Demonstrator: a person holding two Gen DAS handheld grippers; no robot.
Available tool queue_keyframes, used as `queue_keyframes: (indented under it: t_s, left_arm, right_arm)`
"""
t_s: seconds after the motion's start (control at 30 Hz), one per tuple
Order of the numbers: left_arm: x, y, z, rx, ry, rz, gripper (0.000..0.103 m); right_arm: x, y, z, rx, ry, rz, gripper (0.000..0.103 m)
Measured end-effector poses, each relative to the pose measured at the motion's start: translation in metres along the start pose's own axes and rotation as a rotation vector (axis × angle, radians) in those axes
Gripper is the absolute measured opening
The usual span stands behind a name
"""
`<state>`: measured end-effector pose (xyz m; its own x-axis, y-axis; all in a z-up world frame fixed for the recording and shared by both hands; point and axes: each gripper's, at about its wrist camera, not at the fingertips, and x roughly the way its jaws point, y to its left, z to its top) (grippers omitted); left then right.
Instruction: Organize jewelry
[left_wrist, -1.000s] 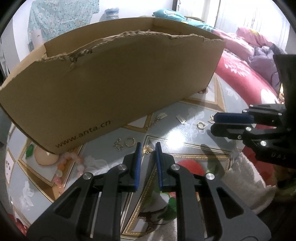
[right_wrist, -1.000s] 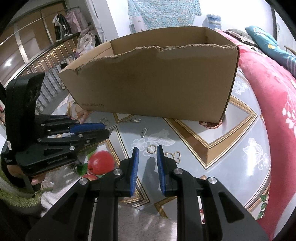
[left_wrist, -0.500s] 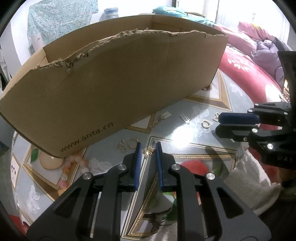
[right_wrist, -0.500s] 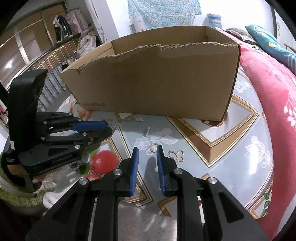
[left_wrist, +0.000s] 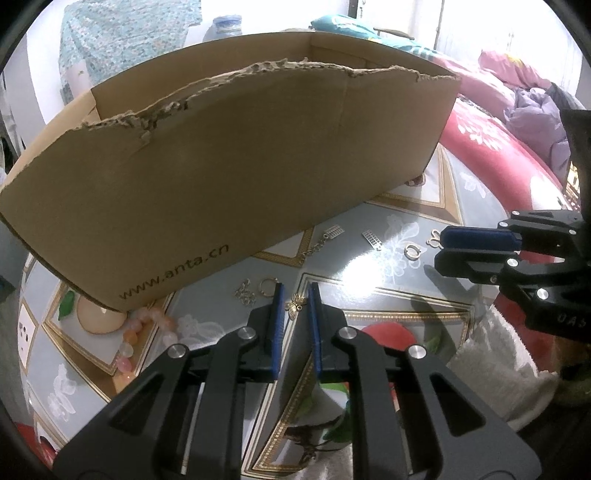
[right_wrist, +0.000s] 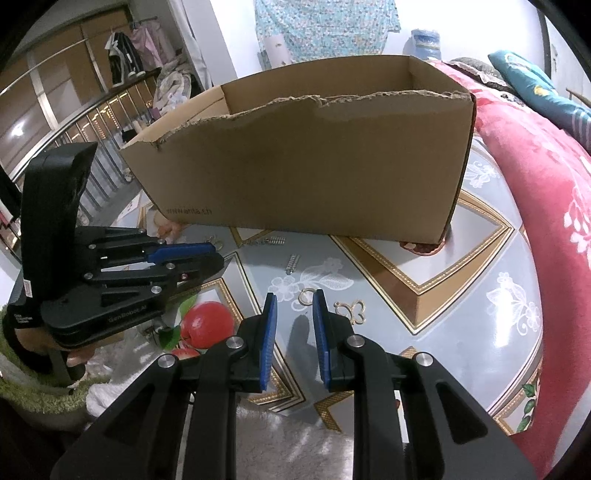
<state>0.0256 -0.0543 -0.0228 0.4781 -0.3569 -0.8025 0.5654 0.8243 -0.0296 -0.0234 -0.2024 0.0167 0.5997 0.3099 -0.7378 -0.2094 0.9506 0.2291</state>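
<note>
Jaws of the left gripper (left_wrist: 295, 295) are closing narrowly around a gold butterfly charm (left_wrist: 296, 305) on the bench (left_wrist: 369, 266), while the right gripper (right_wrist: 294, 301) stands slightly parted, holding nothing, over a small ring (right_wrist: 306, 297).

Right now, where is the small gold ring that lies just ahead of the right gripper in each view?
Left wrist view: the small gold ring lies right of centre, just left of the right gripper.
Right wrist view: near the centre, just beyond that gripper's own tips, on the table.
Shared landmark: the cardboard box, which stands behind the ring in both.
</note>
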Motion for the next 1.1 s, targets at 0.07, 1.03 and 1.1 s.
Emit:
queue_keyframes:
  t_s: [0.07, 1.03, 1.1]
  left_arm:
    - [-0.001, 0.001, -0.001, -0.005, -0.001, -0.004, 0.011]
    - [-0.014, 0.015, -0.001, -0.058, -0.045, -0.035, 0.011]
    - [-0.014, 0.016, 0.000, -0.059, -0.045, -0.036, 0.011]
  right_arm:
    - [0.000, 0.001, 0.000, -0.002, -0.001, -0.001, 0.020]
    - [0.027, 0.014, 0.008, -0.124, 0.060, -0.108, 0.014]
    - [0.027, 0.017, 0.008, -0.137, 0.061, -0.114, 0.011]
